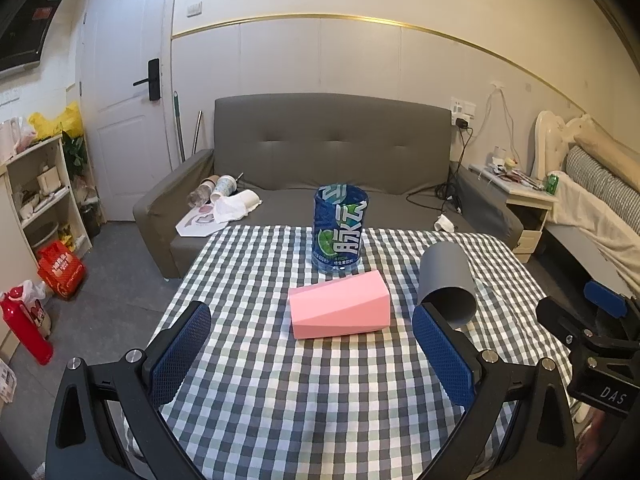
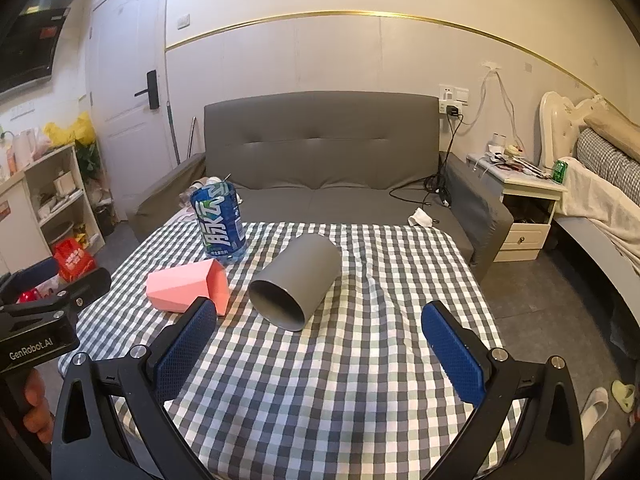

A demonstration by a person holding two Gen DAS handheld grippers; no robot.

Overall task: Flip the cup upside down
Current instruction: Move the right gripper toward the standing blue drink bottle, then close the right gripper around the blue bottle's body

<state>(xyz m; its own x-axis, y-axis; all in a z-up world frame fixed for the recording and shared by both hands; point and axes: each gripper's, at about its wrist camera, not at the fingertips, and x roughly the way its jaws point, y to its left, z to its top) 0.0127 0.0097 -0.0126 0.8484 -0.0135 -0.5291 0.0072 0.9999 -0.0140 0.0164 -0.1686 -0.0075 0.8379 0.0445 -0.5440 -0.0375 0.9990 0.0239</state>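
Observation:
A grey cup (image 2: 295,280) lies on its side on the checked tablecloth (image 2: 320,380), its open mouth toward me; it also shows in the left wrist view (image 1: 446,280). A pink faceted cup (image 1: 340,306) lies on its side to its left, also in the right wrist view (image 2: 188,286). My left gripper (image 1: 312,332) is open and empty, just short of the pink cup. My right gripper (image 2: 320,332) is open and empty, just short of the grey cup's mouth.
A blue cut-off drink bottle (image 1: 340,228) stands upright behind the cups, also in the right wrist view (image 2: 219,222). A grey sofa (image 1: 320,168) stands beyond the table's far edge. A bedside cabinet (image 2: 528,208) and bed are at right, shelves (image 1: 44,188) at left.

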